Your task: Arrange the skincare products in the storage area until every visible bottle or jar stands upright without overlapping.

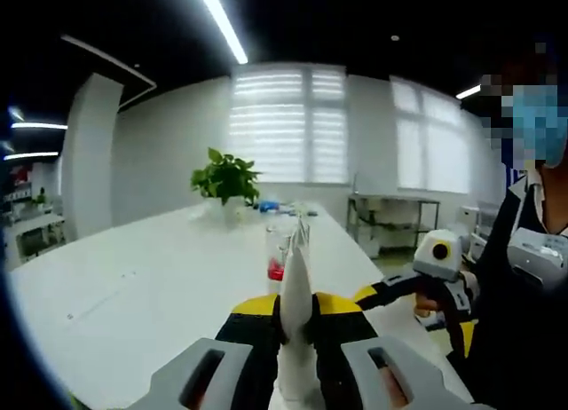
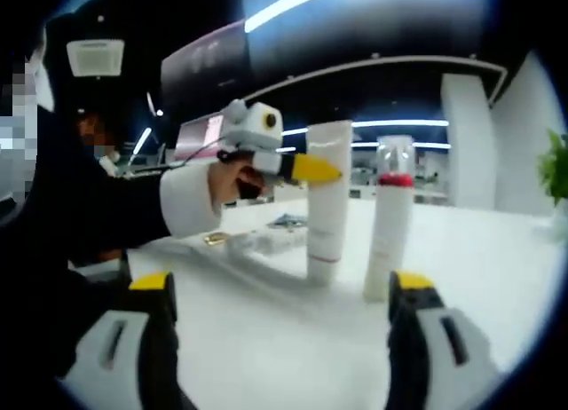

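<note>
1. The left hand-held gripper [image 1: 295, 326] is clenched on a white tube [image 1: 295, 290]: in the left gripper view its yellow-and-black jaws press against both sides of the tube, which rises upright between them from the bottom of the view.
2. In the right gripper view the same left hand-held gripper [image 2: 318, 169] comes in from the left, held by a person's hand [image 2: 226, 184] in a white cuff, its yellow tip touching the upper part of the white tube [image 2: 329, 201], which stands upright on the white tabletop [image 2: 266, 339].
3. The right hand-held gripper [image 2: 280, 312] is released: its two jaws stand wide apart at the bottom of the right gripper view with nothing between them, and both products lie ahead of it, the tube near the middle and the bottle toward the right jaw.
4. A slim white bottle [image 2: 390, 232] with a red band and a clear cap stands upright just right of the tube, near it but apart.
5. In the left gripper view that bottle [image 1: 277, 259] shows just behind the tube, mostly hidden by it.
6. The right hand-held gripper [image 1: 390, 290] enters the left gripper view from the right, held by the person at the tabletop's edge.
7. Farther along the tabletop [image 1: 160, 286] a green potted plant [image 1: 225, 181] stands before the shuttered windows, with small items near it too blurred to tell.
</note>
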`<state>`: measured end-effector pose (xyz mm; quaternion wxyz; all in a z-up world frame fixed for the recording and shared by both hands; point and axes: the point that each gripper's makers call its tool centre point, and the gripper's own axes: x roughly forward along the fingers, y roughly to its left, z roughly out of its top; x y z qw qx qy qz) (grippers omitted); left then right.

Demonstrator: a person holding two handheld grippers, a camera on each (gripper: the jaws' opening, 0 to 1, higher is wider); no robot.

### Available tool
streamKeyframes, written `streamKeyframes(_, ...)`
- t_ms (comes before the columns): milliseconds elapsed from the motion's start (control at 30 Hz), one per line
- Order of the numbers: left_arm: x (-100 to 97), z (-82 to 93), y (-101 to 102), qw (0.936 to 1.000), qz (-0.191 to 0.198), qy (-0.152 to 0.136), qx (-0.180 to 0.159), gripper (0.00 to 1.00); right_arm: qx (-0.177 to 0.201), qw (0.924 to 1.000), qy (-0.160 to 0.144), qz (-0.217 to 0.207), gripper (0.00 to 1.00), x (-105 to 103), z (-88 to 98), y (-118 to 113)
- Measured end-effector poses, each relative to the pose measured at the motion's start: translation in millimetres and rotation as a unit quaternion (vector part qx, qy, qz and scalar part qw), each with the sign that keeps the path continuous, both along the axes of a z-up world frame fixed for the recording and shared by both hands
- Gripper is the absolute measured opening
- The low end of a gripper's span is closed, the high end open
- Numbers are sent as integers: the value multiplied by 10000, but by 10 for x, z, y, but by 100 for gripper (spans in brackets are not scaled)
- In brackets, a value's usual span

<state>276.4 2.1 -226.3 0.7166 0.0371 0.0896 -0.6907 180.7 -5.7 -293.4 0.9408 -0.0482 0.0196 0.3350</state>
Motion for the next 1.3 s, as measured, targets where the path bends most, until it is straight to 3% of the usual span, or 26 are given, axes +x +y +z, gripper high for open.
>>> streamKeyframes(267,42,-1,-32,9999,56,-111,-63,12,-21,10000,-87,-10,100,-39,34,-9)
streamKeyframes(900,95,22,-66,9995,103,35,-285,14,-2,10000,48,-51,100,-32,-47,-49)
streamKeyframes(1000,110,150,-45,9982,188,-58,-565,21,6,10000,68,-57,100,-30,-58,-54)
streamKeyframes(1300,117,302,78,9966,410,-240,-677,31,72,9999,130,-45,100,-35,-66,-39)
